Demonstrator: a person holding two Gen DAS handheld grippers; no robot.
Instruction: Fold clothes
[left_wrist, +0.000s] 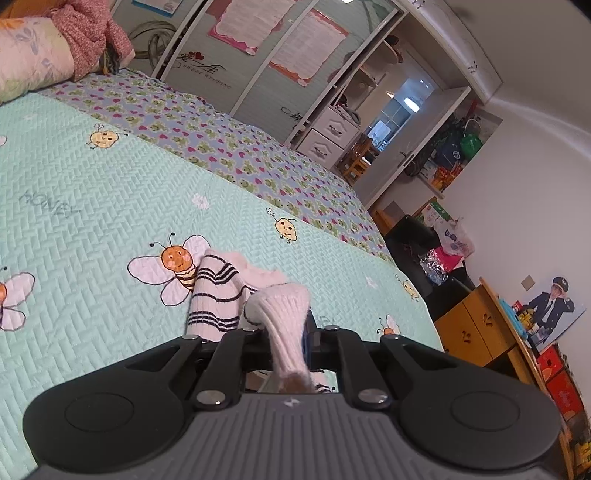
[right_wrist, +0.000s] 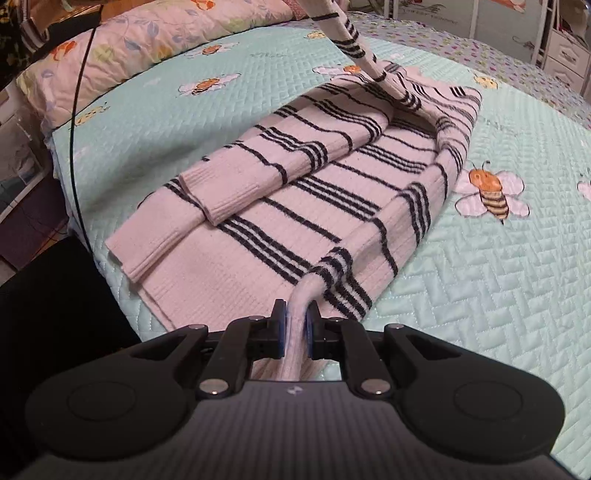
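Two grippers are both clenched on the same striped sweater (right_wrist: 295, 177), which lies partly folded on your mint bee-print quilt (right_wrist: 498, 295). On the left of the right wrist view, one sleeve (right_wrist: 266, 166) is laid across the sweater's body. Your left gripper (left_wrist: 286, 332) pinches a bunched ribbed end of the knit, its pads hidden by the fabric, lifting that piece off the bed. Your right gripper (right_wrist: 295, 325) nips a raised fold at the sweater's near edge between its blue pads (right_wrist: 280, 328), which press the cloth on both sides
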